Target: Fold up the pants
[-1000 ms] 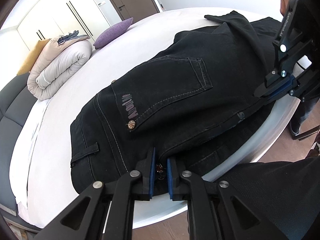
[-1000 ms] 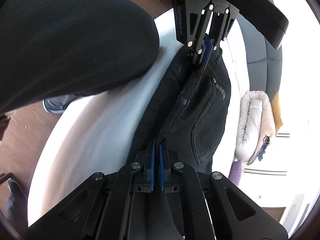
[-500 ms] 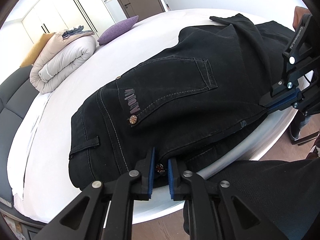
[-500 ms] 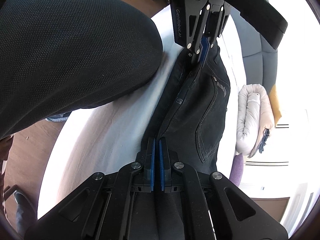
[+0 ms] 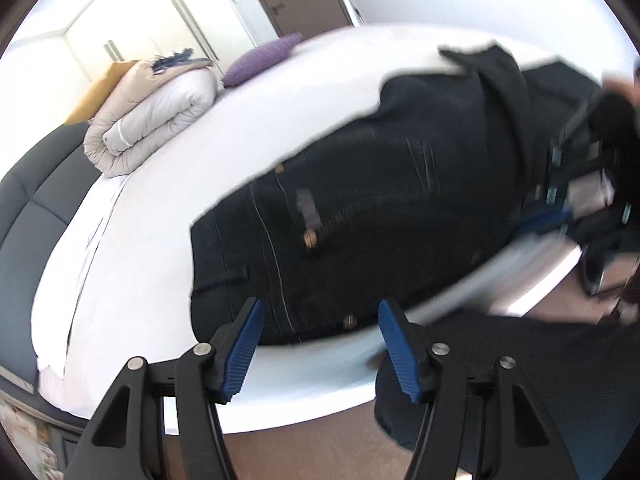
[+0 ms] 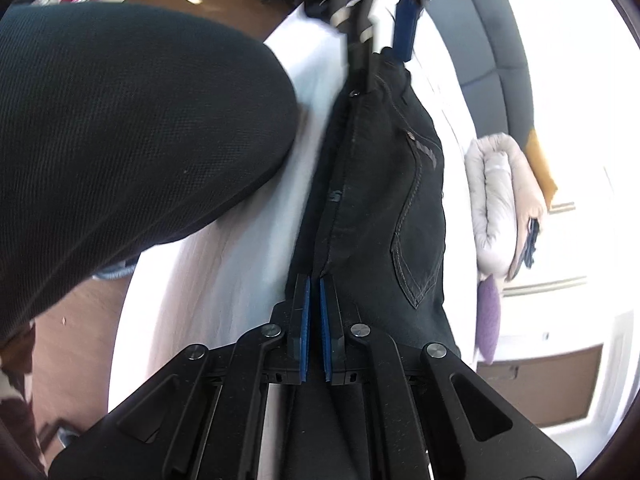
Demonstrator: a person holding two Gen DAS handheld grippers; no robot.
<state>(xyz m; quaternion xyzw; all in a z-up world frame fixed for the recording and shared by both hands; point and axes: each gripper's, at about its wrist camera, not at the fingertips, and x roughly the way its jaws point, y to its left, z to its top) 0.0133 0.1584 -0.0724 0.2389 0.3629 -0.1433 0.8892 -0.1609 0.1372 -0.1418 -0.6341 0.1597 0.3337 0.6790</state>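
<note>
Black pants (image 5: 400, 200) lie along the bed (image 5: 160, 240) edge, left gripper (image 5: 320, 344) opening.

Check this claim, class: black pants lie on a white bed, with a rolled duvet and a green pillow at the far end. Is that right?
Not quite. The pillow is purple, not green, as the left wrist view shows. The rest stands: black pants lie on the white bed, and the rolled duvet sits at the far end beside that pillow.

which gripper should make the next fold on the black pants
Probably the right gripper: it is shut on the pants along their near edge, ready to carry it over. The left gripper is opening, its pads clear of the waistband, holding nothing.
</note>
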